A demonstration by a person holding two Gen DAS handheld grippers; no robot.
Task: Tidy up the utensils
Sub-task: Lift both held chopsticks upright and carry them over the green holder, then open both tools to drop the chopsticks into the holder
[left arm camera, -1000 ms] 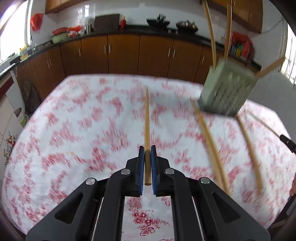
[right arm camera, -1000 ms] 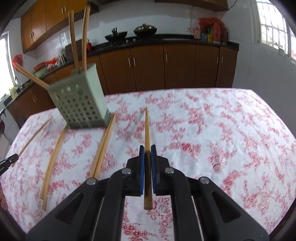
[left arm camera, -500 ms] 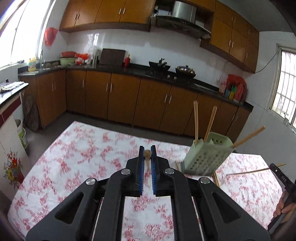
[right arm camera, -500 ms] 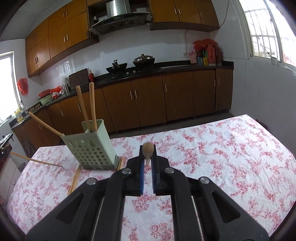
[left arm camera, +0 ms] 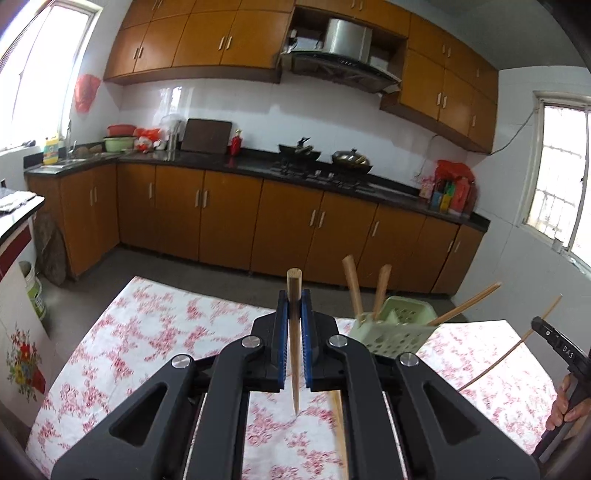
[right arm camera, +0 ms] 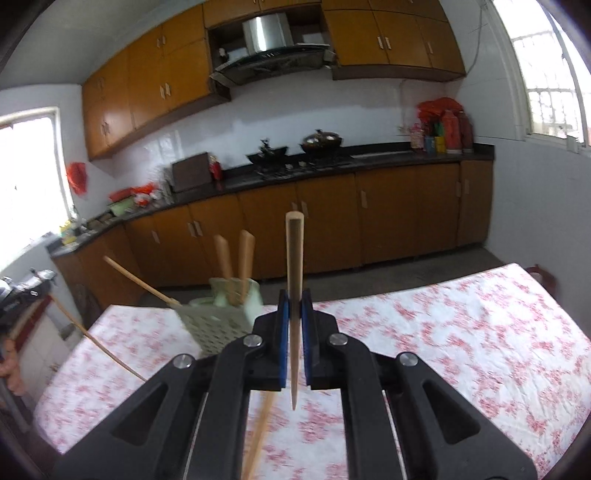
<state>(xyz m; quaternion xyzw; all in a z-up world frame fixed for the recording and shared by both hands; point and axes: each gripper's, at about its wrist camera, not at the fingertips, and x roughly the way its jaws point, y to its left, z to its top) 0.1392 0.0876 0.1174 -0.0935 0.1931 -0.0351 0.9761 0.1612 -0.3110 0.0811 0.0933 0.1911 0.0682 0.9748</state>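
The left gripper (left arm camera: 294, 306), black with blue pads, is clamped on a tapered wooden chopstick (left arm camera: 294, 339) that stands nearly upright between the pads, blunt end up and point hanging below the jaws above the table. The right gripper (right arm camera: 294, 308), of the same make, is likewise closed on a second wooden chopstick (right arm camera: 294, 295), also blunt end up. Just beyond both tools sits a pale green perforated plastic utensil holder (left arm camera: 391, 328), square in shape, resting on the table with two thick wooden sticks (left arm camera: 352, 290) rising from it and a thinner one (left arm camera: 467, 304) leaning out sideways. Another loose chopstick (right arm camera: 258, 435) lies flat on the cloth below the right gripper, partly hidden by its frame. The surface is a table covered by a white cloth with red floral print (left arm camera: 155, 332), slightly rumpled. In the left wrist view, a hand (left arm camera: 565, 402) shows at the right edge gripping a black handle. Around the table is a kitchen: orange-brown wooden base cabinets (left arm camera: 229, 221) under a dark countertop (left arm camera: 251, 166), matching wall cupboards, white tiled walls, a steel range hood (right arm camera: 264, 33) over a hob with two dark pans (left arm camera: 325, 155), and bright windows on both sides.
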